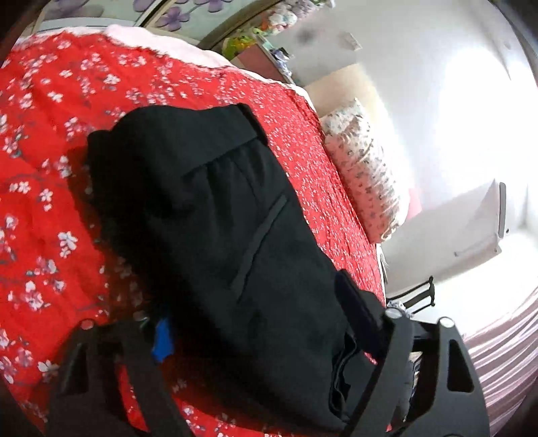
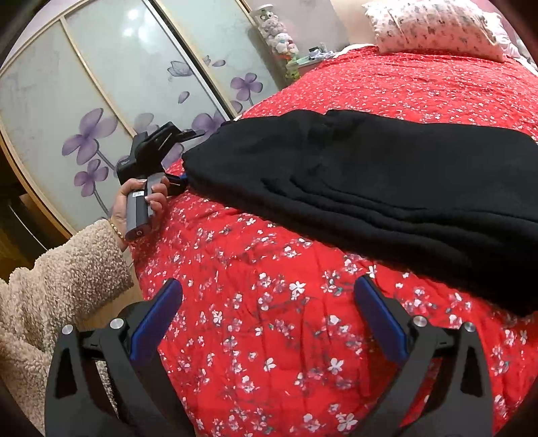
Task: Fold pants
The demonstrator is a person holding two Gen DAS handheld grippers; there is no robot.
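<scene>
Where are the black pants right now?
The black pants lie on the red floral bedspread, short of the pillow; the left gripper sits at their near end.

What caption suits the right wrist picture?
Open right gripper hovers over red floral bedspread beside folded black pants.

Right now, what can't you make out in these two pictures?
- Left fingers: left view, pants cover the gap; grip unclear.
- Pants' far end: right view, cut by the edge.
- Shelf toys: right view, too small.
- Room beyond pillow: left view, glare.
</scene>
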